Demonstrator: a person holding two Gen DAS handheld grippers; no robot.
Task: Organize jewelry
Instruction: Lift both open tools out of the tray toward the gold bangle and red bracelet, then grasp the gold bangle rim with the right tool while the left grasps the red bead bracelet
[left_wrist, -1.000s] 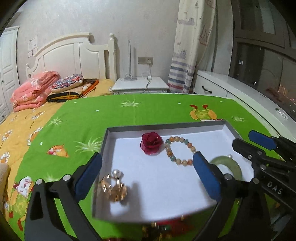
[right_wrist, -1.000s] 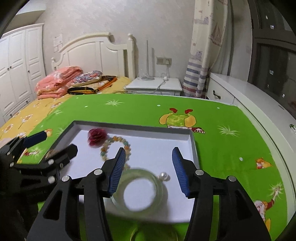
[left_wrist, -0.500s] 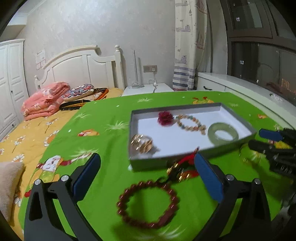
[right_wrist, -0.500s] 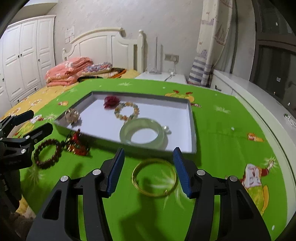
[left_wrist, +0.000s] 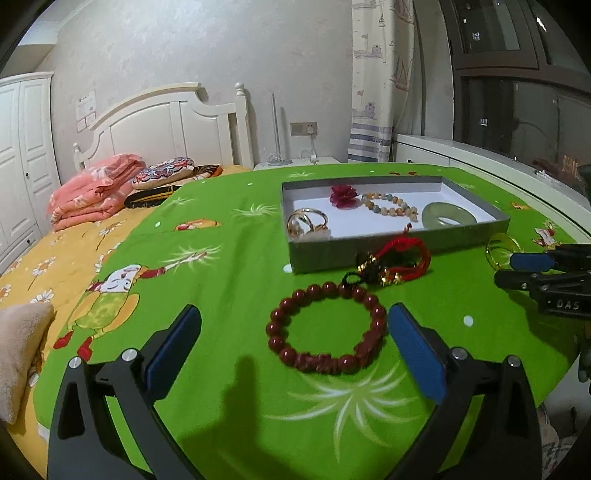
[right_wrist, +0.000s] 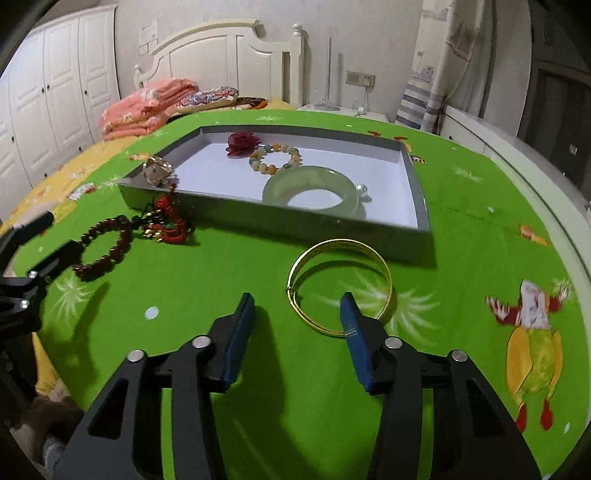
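Over the green cloth: both tongs pulled back from the grey tray, now low before loose pieces.
Left gripper gapes, empty, at the red bead bracelet; right gripper, jaws just narrowing, nothing clasped, nears the gold bangle. Next pickups likely.

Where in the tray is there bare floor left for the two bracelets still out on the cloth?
The grey tray: bare white floor along its right side, right of the jade bangle, and mid-left between the gold ring piece and the pastel bead bracelet. The centre and far-left corner, by the red flower, are crowded.
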